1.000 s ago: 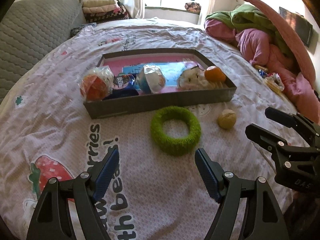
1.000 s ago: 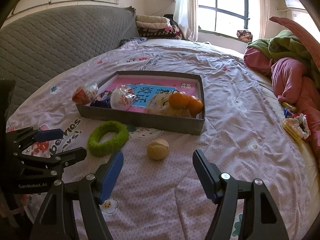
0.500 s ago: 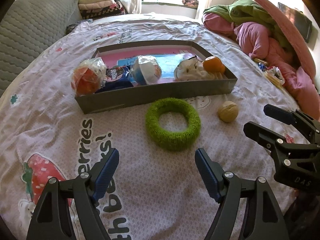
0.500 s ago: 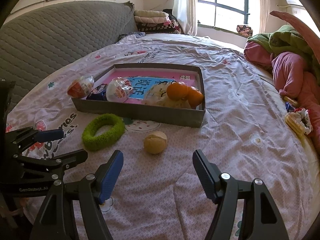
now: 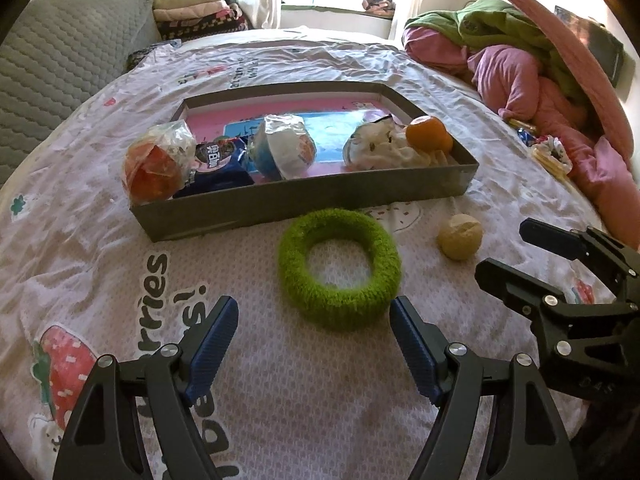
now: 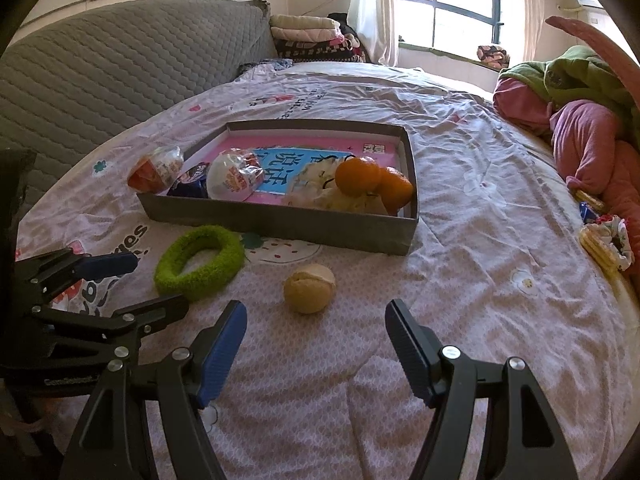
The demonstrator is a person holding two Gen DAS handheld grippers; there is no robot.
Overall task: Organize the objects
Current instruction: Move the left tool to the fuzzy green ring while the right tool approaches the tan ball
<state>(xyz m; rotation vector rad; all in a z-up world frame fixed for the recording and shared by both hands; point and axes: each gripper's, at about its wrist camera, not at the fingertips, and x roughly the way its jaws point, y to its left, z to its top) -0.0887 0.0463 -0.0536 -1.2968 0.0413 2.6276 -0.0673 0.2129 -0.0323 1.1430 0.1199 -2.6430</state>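
while both tools hang spread and empty over the bedsheet [image 5: 100,240], your left gripper [image 5: 310,340] faces the green ring [image 5: 339,266] and your right gripper [image 6: 316,346] faces the pale ball [image 6: 310,288]. both things lie on the sheet just outside the near wall of the box [image 5: 304,204], the ball to the right of the ring and apart from it.

the ring looks fuzzy, soft and light; it should squash under the pads, so pinch across one side of its band, one finger through the hole, rather than spanning the whole loop. the ball looks small, firm and free to roll; close on it across its widest part, and come down squarely so it does not squirt away on the soft sheet.

the box is shallow and open-topped. in it you can see an orange wrapped toy [image 5: 154,168] leaning over the left corner, a dark blue packet [image 5: 218,164], a white-and-blue wrapped egg [image 5: 286,150], a white crumpled thing [image 5: 380,148], and oranges [image 6: 370,180] at the right end. the middle of the floor shows bare.
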